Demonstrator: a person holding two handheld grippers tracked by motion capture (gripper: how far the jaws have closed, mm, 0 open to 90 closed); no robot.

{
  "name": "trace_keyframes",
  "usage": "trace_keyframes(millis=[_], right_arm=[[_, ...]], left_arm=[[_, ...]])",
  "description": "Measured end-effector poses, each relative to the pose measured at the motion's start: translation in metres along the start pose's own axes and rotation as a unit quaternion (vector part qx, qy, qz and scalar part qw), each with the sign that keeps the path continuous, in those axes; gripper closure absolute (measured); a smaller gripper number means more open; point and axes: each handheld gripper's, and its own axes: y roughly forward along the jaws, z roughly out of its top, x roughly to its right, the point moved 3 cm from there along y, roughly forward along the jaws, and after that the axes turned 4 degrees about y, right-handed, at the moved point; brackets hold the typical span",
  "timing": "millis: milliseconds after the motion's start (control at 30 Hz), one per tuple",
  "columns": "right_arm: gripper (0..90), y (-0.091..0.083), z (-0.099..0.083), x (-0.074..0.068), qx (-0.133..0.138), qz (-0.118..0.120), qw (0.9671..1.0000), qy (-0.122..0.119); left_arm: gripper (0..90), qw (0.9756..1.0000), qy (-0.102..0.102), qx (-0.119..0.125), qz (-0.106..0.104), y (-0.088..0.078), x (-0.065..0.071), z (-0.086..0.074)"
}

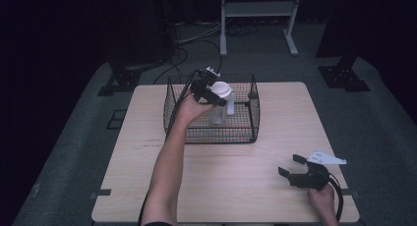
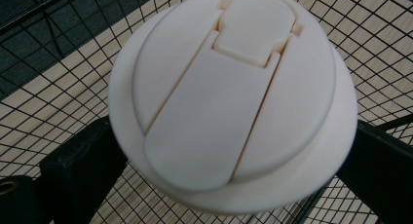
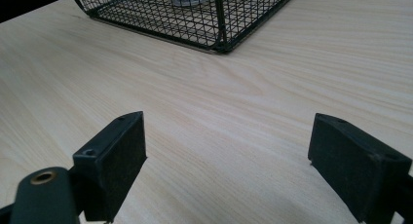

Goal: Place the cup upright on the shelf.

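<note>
Left gripper (image 1: 212, 95) fingers (image 2: 78, 160) clamp a white-lidded bottle (image 1: 221, 102) inside the wire basket (image 1: 206, 127); right gripper (image 1: 291, 168) (fingers spread, empty) rests on the tabletop (image 1: 236, 186).

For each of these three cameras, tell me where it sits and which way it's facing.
High view: above the person's side, facing forward and down on the table; both forearms, left gripper and right gripper show.
Left gripper view: on the left gripper, looking down on the bottle's white lid; its fingers flank it.
Right gripper view: low on the right gripper, facing across the table; fingers apart.
All share the wire basket.
</note>
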Motion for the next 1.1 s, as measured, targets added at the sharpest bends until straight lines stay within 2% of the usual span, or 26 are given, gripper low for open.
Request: trace_keyframes(millis=[200,433,500,833,1100], right_arm=[[12.9,0.000,0.000,0.000,-0.001,-0.001,1.0000,-0.001],[12.9,0.000,0.000,0.000,-0.001,-0.001,1.0000,-0.001],[12.9,0.000,0.000,0.000,-0.001,-0.002,1.0000,-0.001],[12.9,0.000,0.000,0.000,0.000,-0.003,1.0000,-0.003],[12.9,0.000,0.000,-0.001,0.001,-0.005,1.0000,-0.002]], left_arm=[[1.7,1.0000,0.009,0.001,0.000,-0.005,0.001,-0.002],[0.9,1.0000,0.008,0.002,-0.002,-0.009,0.002,-0.007],[0.9,0.9999,0.016,-0.003,0.000,-0.010,0.002,-0.008],[0.9,0.9996,0.022,-0.014,0.007,-0.020,0.001,-0.020],[0.9,0.9997,0.016,-0.011,0.011,-0.028,-0.001,-0.032]])
